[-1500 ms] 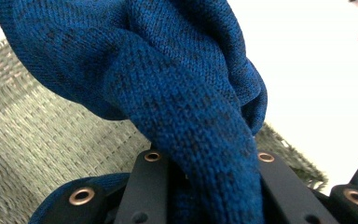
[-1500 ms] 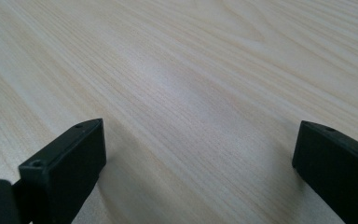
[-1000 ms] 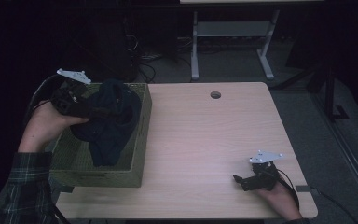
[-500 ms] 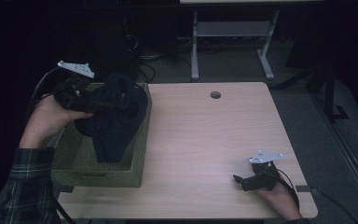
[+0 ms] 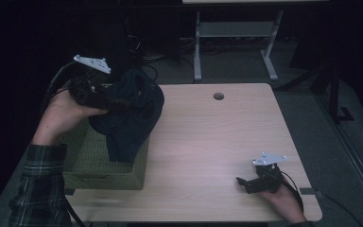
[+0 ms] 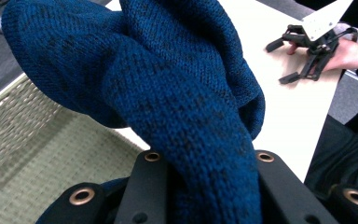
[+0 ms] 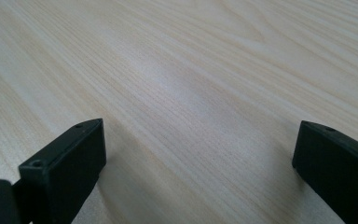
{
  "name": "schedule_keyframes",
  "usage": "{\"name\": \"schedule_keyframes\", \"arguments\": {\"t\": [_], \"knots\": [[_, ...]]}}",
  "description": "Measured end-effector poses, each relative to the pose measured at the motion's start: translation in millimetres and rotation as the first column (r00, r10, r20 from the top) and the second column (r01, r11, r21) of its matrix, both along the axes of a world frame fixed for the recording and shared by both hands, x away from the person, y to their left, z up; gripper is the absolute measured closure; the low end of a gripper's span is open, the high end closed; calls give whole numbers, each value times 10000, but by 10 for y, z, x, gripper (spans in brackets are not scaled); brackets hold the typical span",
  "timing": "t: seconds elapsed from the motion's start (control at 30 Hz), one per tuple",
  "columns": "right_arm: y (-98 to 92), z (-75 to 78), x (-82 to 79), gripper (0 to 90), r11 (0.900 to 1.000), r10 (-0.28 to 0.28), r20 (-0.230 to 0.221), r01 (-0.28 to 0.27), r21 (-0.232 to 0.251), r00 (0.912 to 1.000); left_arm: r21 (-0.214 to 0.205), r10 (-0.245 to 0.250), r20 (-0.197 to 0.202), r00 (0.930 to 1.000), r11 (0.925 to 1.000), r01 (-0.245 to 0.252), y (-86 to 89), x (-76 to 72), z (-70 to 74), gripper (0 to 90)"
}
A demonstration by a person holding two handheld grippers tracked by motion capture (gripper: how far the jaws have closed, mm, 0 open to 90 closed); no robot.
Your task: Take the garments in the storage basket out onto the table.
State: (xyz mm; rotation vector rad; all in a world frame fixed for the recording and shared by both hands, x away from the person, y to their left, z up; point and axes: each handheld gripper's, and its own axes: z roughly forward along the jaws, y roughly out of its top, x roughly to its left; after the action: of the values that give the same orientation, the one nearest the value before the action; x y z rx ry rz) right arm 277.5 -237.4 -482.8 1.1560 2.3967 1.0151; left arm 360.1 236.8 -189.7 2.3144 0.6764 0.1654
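L gripper jaws clamp blue sweater above basket, desk's left edge, to clear it; R gripper jaws wide, empty.

Light wood-grain table w/ round cable hole near its far edge. Room dark overall, light falls mostly on tabletop. Beyond table's far edge: grey metal desk frame w/ two legs, on grey floor. Tangle of cables on floor left of frame. Dark strip along floor right of table.
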Motion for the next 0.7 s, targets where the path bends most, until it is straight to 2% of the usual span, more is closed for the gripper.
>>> {"name": "schedule_keyframes", "arguments": {"t": [0.33, 0.7], "knots": [[0, 0, 0, 24, 10000, -5, 0, 5, 2, 10000, 30, -492, -22, 9988, 9988, 492, -243, 46, 1, 768], [2, 1, -2, 24, 10000, -19, -23, 19, 14, 10000, -154, -997, -49, 9950, 9949, 996, -573, 98, -28, 767]]}}
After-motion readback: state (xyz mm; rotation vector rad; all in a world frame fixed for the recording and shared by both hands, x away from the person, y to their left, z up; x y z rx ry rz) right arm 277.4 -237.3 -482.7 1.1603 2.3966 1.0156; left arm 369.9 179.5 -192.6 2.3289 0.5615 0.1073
